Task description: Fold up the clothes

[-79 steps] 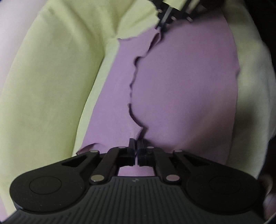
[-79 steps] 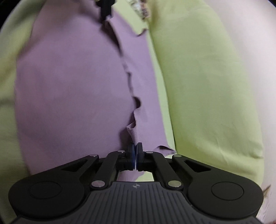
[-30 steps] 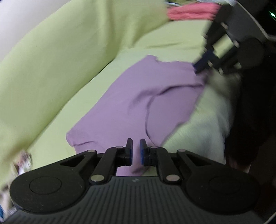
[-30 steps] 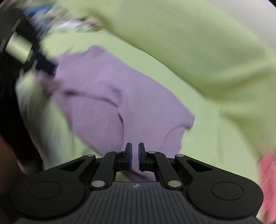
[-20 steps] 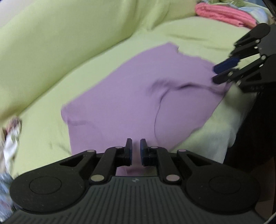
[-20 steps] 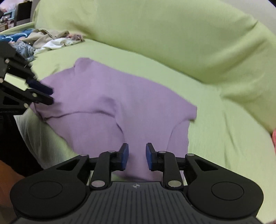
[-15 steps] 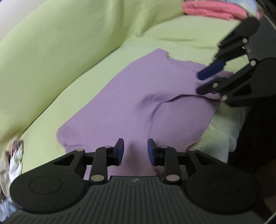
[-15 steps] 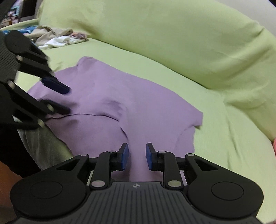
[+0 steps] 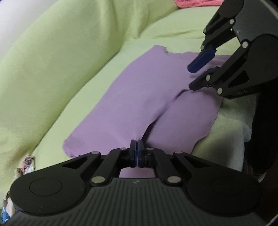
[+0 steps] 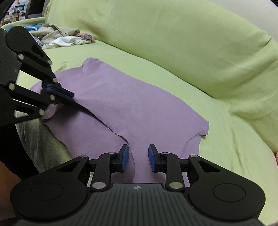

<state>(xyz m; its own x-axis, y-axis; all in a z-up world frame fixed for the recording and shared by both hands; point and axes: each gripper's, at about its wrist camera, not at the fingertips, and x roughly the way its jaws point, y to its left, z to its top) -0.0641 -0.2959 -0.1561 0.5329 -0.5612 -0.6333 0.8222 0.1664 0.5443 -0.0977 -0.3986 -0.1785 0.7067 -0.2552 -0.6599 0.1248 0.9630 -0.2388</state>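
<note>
A purple garment (image 9: 139,90) lies folded in two on the green sofa seat (image 9: 57,125), its upper layer ending in a loose edge that runs across the middle. My left gripper (image 9: 137,147) is shut on that edge at the near left side; in the right wrist view the left gripper (image 10: 70,95) pinches the fold and lifts it into a slight ridge. My right gripper (image 10: 138,156) hovers over the garment (image 10: 130,104) with jaws opening. The loose edge runs between its blue pads (image 10: 125,156), which do not press it. The right gripper (image 9: 190,77) also shows in the left wrist view.
The sofa backrest (image 10: 173,43) curves behind the garment. A pile of loose clothes (image 10: 66,38) lies at the far left end of the seat, and a pink cloth (image 9: 196,3) at the far right end. The garment's near side hangs over the sofa's pale front edge (image 9: 229,125).
The garment, earlier hanging from both grippers, now lies on the seat. My left jaws, open half a second ago, have shut on the fold's edge. My right jaws stand slightly wider.
</note>
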